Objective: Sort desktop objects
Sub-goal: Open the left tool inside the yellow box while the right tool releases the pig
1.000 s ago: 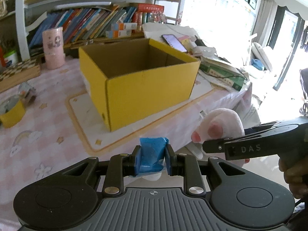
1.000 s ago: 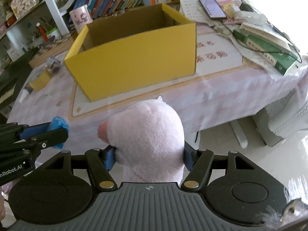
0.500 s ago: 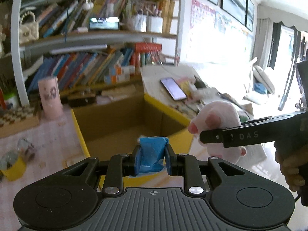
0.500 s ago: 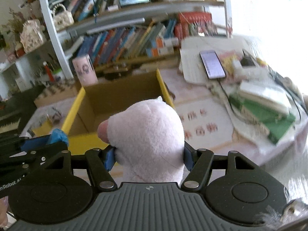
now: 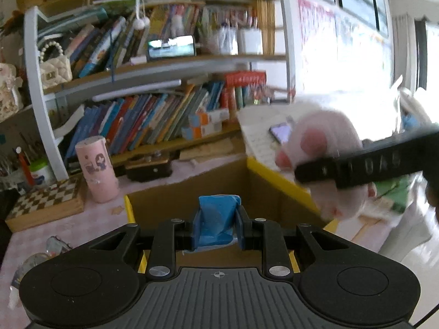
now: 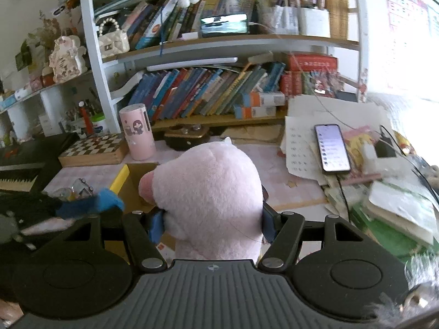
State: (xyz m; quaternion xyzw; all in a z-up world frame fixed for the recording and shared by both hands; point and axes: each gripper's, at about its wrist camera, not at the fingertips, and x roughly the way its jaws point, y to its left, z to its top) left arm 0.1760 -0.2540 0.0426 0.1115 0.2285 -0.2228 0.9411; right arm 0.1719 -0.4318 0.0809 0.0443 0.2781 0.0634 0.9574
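Both grippers have risen from below the counter edge to above the yellow cardboard box (image 5: pixel 277 175). The left gripper (image 5: pixel 216 226) has its jaws clamped on a blue packet (image 5: pixel 216 219), and the right gripper (image 6: pixel 212 223) grips a pink plush toy (image 6: pixel 211 192); dropping both in looks next.

Left gripper (image 5: pixel 216 223): matte black body, ribbed grey-black plate at centre w/ a small crosshair mark, round recessed disc on each side, two angled linkage arms w/ silver screw heads near the base and smaller ones further up. Blue pads on the finger insides. Right gripper (image 6: pixel 212 220): same build, same ribbing, crosshair, discs, silver screws, blue pads. In the left wrist view its black finger showed from the side w/ pale lettering, too blurred to read.
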